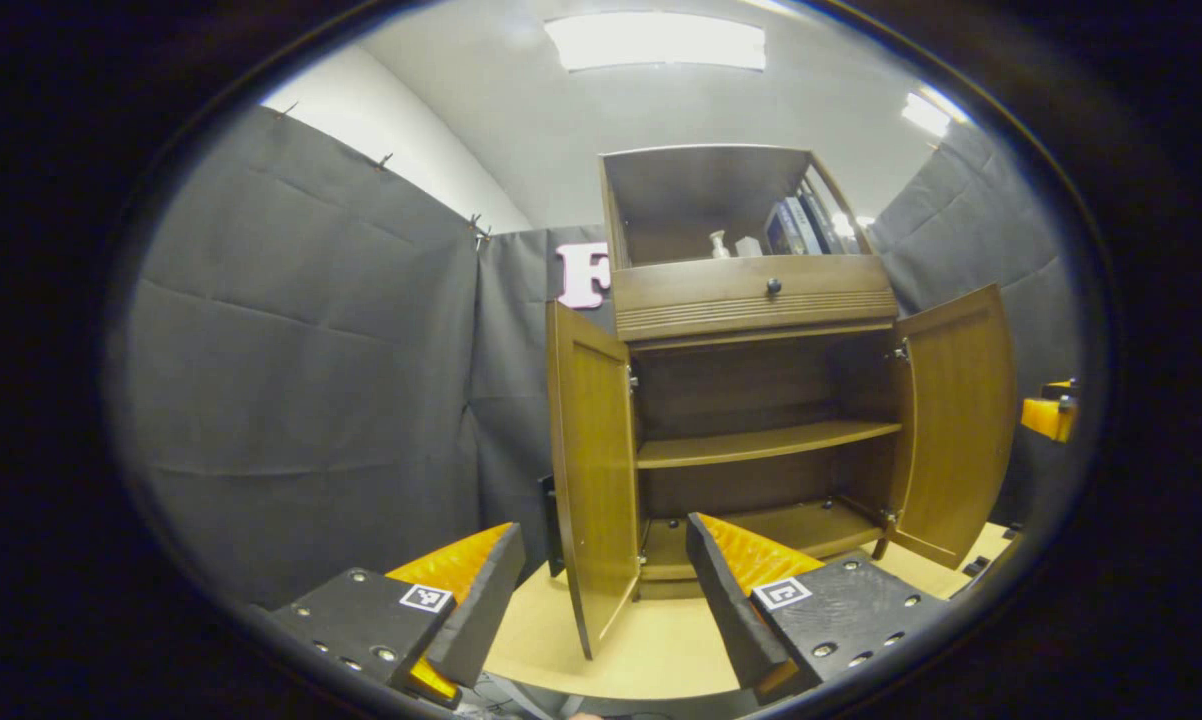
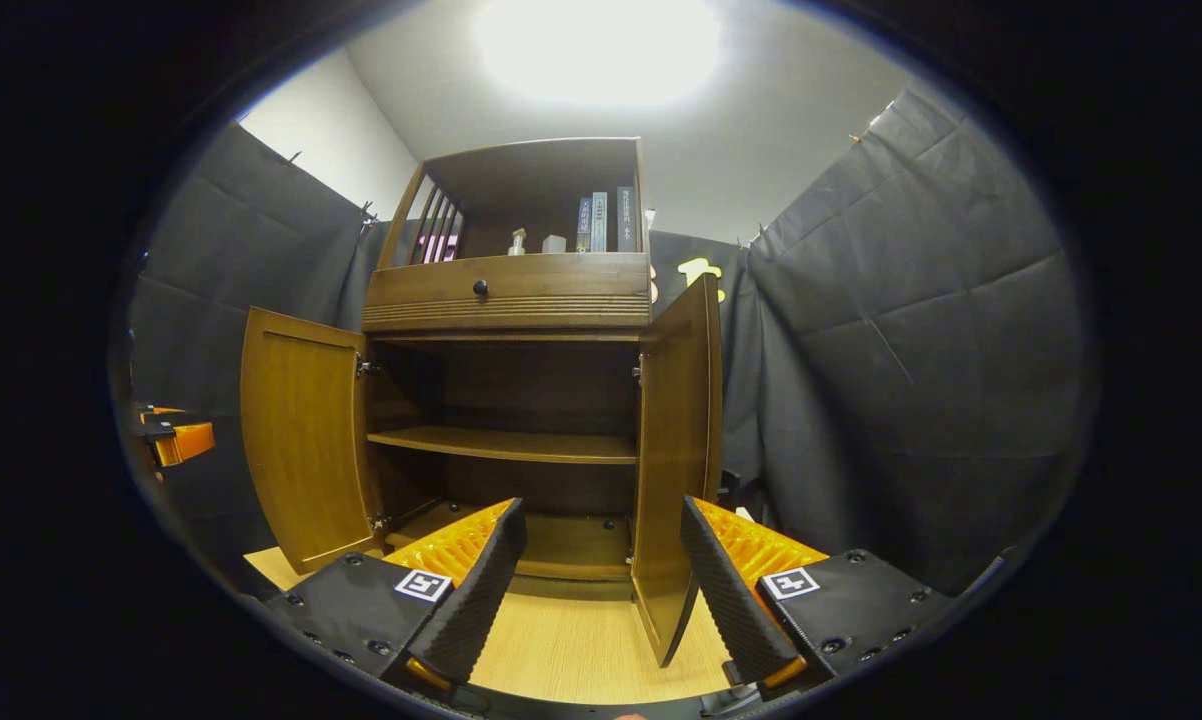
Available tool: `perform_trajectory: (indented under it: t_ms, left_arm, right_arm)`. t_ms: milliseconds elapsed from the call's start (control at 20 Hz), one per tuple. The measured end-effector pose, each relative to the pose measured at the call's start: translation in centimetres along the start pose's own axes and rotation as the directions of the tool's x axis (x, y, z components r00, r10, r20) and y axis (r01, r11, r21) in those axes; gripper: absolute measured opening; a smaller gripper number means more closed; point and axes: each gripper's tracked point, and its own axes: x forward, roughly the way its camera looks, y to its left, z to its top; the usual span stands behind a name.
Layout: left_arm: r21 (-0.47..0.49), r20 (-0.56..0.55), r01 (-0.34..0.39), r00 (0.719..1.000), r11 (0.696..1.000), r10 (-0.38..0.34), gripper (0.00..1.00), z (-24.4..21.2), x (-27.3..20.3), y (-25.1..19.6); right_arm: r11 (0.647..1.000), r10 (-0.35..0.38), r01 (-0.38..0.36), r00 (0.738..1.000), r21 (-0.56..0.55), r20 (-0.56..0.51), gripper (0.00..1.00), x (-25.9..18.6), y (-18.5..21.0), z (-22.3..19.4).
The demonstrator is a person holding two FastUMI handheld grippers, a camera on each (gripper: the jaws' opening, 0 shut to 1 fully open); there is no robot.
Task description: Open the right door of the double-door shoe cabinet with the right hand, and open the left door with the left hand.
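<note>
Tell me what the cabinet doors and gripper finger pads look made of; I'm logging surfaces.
Doors: wood or wood veneer, brown with visible grain and a satin sheen; solid or veneer can't be told. Finger pads: orange, ribbed, likely rubber or soft plastic, backed by black textured material, perhaps foam or plastic.

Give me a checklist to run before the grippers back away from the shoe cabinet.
1. Left door swung open: ok.
2. Right door swung open: ok.
3. Left gripper open, fingers either side of the left door's edge, not pressing on it: ok.
4. Right gripper open, right door's lower edge between its fingers, no grip: ok.
5. Cabinet's inner shelf unobstructed: ok.
6. Doors fully at hinge limit: cannot tell.
</note>
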Motion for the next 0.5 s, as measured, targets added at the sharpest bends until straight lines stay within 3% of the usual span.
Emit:
perform_trajectory:
  t_ms: [100, 500]
  left_arm:
    - [0.0, -0.002, 0.001, 1.0, 1.0, -0.001, 0.94, -0.17, 0.04, -0.02]
    - [0.012, -0.002, -0.002, 1.0, 1.0, 0.002, 0.94, -0.63, 0.38, 0.47]
  right_arm:
    - [1.0, -0.004, 0.004, 1.0, 0.003, 0.005, 0.97, 0.08, -0.09, 0.07]
    - [0.999, -0.029, 0.029, 1.0, 0.015, 0.009, 0.97, -0.03, -0.44, 0.18]
